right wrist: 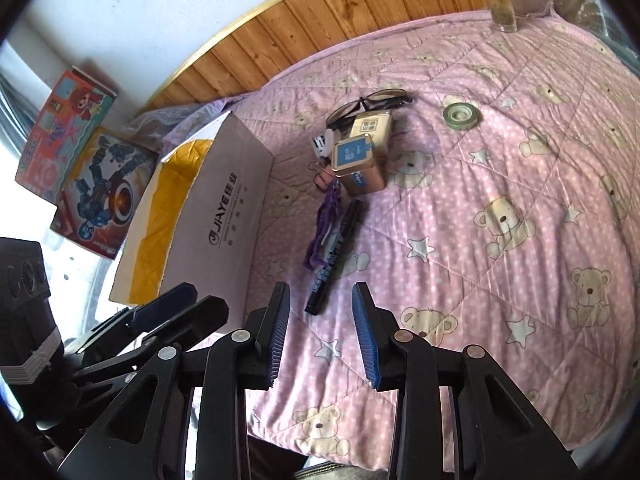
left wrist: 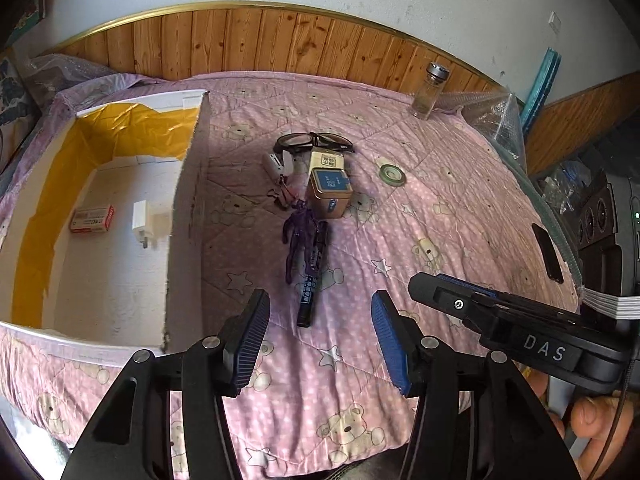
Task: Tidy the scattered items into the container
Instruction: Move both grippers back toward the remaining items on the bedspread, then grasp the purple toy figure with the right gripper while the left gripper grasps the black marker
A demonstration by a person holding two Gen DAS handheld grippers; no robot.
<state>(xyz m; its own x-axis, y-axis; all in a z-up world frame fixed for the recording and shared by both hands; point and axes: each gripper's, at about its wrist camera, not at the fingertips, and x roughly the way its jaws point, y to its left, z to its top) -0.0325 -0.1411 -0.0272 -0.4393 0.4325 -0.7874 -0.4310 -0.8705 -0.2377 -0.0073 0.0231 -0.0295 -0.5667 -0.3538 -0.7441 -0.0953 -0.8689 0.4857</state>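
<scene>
Pink bear quilt [left wrist: 420, 208]: pen [left wrist: 310, 292] near box [left wrist: 188, 216]; L gripper [left wrist: 320, 336] & R gripper [right wrist: 320, 332] fingers wide apart, empty.

Daylight is flooding both views, bright and slightly cool. In the right wrist view the far left edge is blowing out to white, suggesting a window on that side. Soft shadows are falling to the right of the cardboard box [left wrist: 188, 208] and the tin [left wrist: 330, 194] on the pink quilt [left wrist: 420, 208]. Fisheye distortion is bending the wooden wall panel [left wrist: 248, 40] into an arc, and dark vignetting is closing in at the corners. Focus is staying sharp centrally, softening toward the rims.
</scene>
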